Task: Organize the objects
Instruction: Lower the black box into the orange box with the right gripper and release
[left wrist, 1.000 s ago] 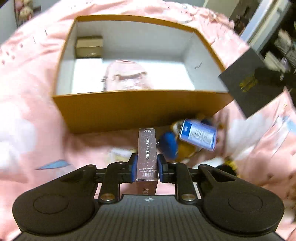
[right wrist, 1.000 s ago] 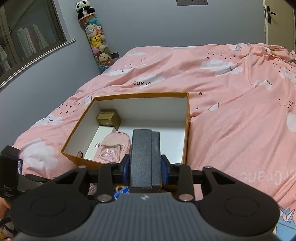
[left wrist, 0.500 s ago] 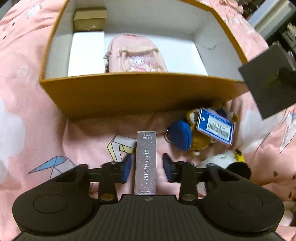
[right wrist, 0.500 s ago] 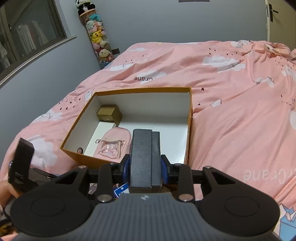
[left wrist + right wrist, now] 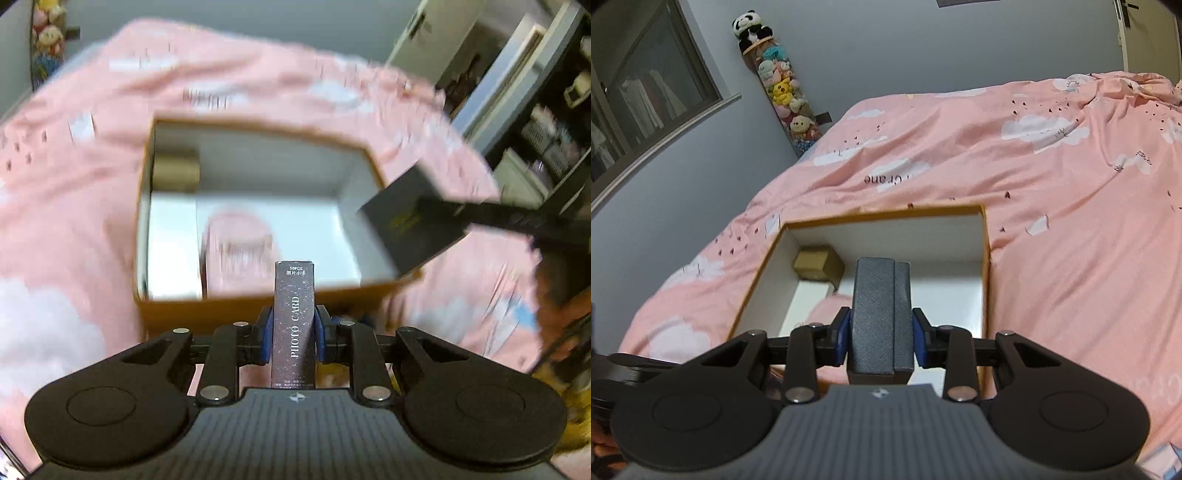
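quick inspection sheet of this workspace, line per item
surface: pink bedspread with cloud print, rumpled.
job's things: orange box, open, on the bedspread; inside it a small gold box in the far left corner, a white flat item and a pink pouch. Photo card box and dark grey case are held near the box.
clutter: nothing clearly seen; left view is blurred.
grippers: left tongs shut on the photo card box; right tongs shut on the dark grey case.
cables: nothing seen.
surroundings: plush toys stacked in the corner, window, shelves.
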A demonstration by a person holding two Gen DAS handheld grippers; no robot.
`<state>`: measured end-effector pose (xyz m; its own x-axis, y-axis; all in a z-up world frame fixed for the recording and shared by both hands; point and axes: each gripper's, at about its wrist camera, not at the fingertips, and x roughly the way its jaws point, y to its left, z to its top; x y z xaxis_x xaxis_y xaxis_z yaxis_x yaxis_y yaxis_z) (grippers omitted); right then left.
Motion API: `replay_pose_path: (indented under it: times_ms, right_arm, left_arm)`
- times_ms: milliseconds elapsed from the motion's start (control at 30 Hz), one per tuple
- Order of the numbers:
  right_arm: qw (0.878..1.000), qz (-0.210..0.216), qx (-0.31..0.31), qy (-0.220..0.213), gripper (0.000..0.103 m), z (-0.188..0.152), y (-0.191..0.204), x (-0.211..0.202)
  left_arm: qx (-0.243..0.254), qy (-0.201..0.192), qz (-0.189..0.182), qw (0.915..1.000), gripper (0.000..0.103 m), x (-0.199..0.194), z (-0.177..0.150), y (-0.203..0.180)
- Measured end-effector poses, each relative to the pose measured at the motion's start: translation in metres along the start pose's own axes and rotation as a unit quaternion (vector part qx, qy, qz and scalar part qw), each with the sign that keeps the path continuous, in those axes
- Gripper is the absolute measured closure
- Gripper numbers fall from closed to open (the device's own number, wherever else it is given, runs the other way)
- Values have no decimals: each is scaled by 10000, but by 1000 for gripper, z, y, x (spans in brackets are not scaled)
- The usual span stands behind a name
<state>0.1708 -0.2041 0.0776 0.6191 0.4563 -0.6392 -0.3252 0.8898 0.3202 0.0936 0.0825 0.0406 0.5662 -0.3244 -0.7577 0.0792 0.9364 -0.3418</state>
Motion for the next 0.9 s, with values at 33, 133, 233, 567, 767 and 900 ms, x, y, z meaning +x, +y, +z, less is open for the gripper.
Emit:
replay_pose_path:
  times_ms: [33, 133, 233, 567, 767, 900]
  right_arm:
    - [10000, 26, 57, -32, 67, 5, 1, 4]
    - [9996, 59, 231, -118, 67, 17, 4, 21]
    - [9988, 4, 470, -157, 67, 28, 5, 47]
    - [9895, -510, 1331, -230, 67, 41, -4, 143]
    - [9862, -736, 1478, -98, 67, 34, -1, 182]
    - [9851, -458, 1653, 145, 67, 30, -1, 201]
  left_arm:
    - [-19, -129, -9, 9999, 78, -2, 7, -1]
    - [-66, -469, 219, 9986, 78, -4, 30, 1]
    - [-121, -741, 512, 9959, 78, 3, 50, 7]
    - [-612, -654, 731, 9933, 78, 62, 81, 42]
    - [-672, -484, 671, 9943, 78, 77, 80, 50]
    - [-717, -404, 655, 9945, 78, 83, 80, 54]
